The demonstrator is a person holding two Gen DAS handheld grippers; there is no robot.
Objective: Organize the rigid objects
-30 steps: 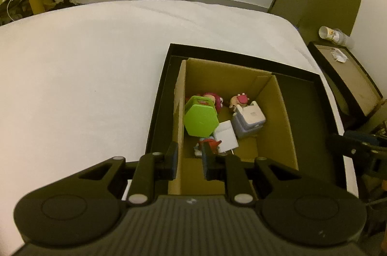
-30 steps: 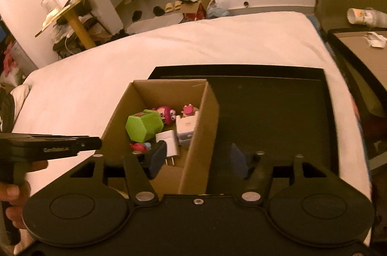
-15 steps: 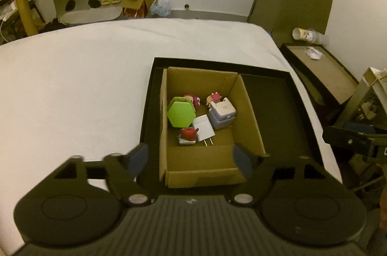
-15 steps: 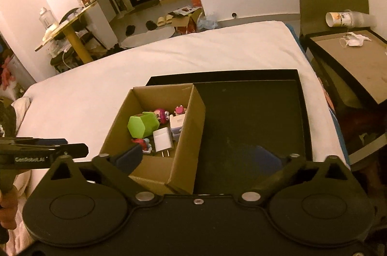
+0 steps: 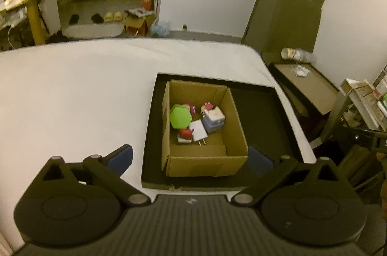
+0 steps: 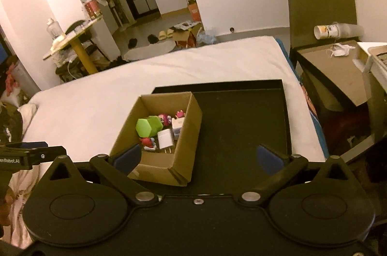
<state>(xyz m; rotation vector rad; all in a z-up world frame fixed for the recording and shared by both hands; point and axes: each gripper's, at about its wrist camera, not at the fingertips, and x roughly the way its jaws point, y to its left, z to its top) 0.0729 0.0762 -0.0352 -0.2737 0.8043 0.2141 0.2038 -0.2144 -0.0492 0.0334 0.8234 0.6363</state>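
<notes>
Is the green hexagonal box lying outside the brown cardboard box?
No, the green hexagonal box lies inside the brown cardboard box.

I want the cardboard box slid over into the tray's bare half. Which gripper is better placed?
Probably left: the left gripper is open and frames the cardboard box; the right gripper is centred further over the black tray.

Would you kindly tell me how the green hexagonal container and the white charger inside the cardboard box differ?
The green hexagonal container is bright green and six-sided; the white charger is white and squarish. The container is bulkier; the charger is flatter, with metal prongs at its near end. Both lie side by side in the cardboard box.
</notes>
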